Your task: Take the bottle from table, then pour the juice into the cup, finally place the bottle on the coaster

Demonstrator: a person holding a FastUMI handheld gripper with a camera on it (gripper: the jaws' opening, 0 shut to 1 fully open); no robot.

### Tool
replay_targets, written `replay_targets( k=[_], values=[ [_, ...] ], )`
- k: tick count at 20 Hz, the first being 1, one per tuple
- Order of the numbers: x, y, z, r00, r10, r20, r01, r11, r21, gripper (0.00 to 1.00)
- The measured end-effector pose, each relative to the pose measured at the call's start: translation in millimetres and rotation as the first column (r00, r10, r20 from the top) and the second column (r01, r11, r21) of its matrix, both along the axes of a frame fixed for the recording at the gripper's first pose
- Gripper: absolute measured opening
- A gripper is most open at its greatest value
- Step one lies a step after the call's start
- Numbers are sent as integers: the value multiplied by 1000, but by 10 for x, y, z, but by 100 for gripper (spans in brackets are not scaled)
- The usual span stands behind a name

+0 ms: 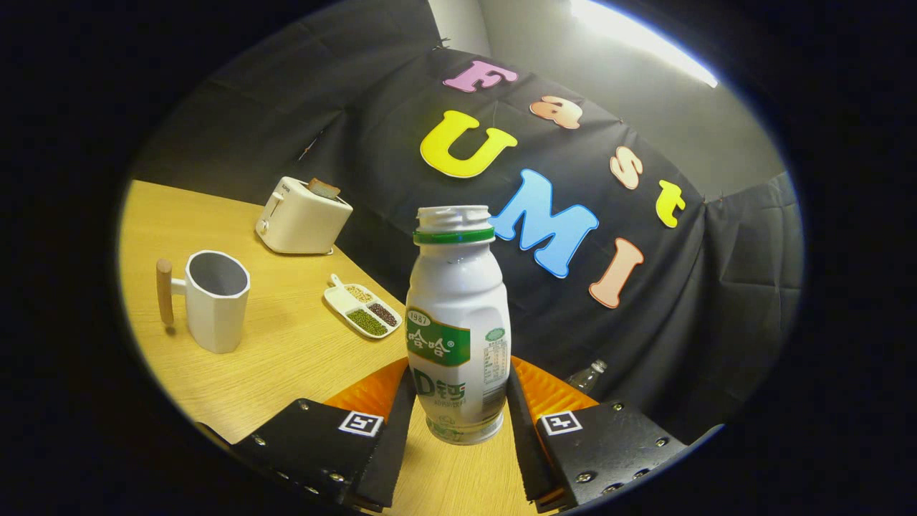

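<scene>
White plastic drink bottle point(458, 322) stood uncapped between the fingers of the gripper point(458, 416), pinched at its lower body and lifted off the table point(286, 358). It seemed light, smooth, somewhat squeezable; the low grip suited pouring. Beyond sat the white cup point(215, 301).

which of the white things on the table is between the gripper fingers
The white plastic bottle with the green label, upright and uncapped, held between both fingers of the gripper. The white mug with a wooden handle and the white toaster sit beyond.
</scene>
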State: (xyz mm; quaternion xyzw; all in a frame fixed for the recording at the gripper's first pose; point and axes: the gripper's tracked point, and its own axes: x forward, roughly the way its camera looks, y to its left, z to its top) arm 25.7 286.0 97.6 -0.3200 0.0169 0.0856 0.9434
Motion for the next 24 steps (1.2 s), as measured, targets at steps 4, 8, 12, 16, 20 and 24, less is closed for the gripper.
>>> replay_targets(
  k=[4, 8, 12, 16, 20, 24],
  values=[
    [48, 56, 7, 1000, -8, 15, 9, 997, -74, 65],
    [60, 160, 8, 999, -7, 40, 14, 985, -171, 65],
    [39, 317, 12, 997, 6, 77, 15, 960, -279, 65],
    [19, 467, -3, 995, 27, 99, 11, 934, -357, 65],
    [10, 606, -14, 993, 46, 108, 4, 908, -420, 65],
    [-2, 712, -34, 989, 56, 137, 18, 871, -490, 65]
  ],
)
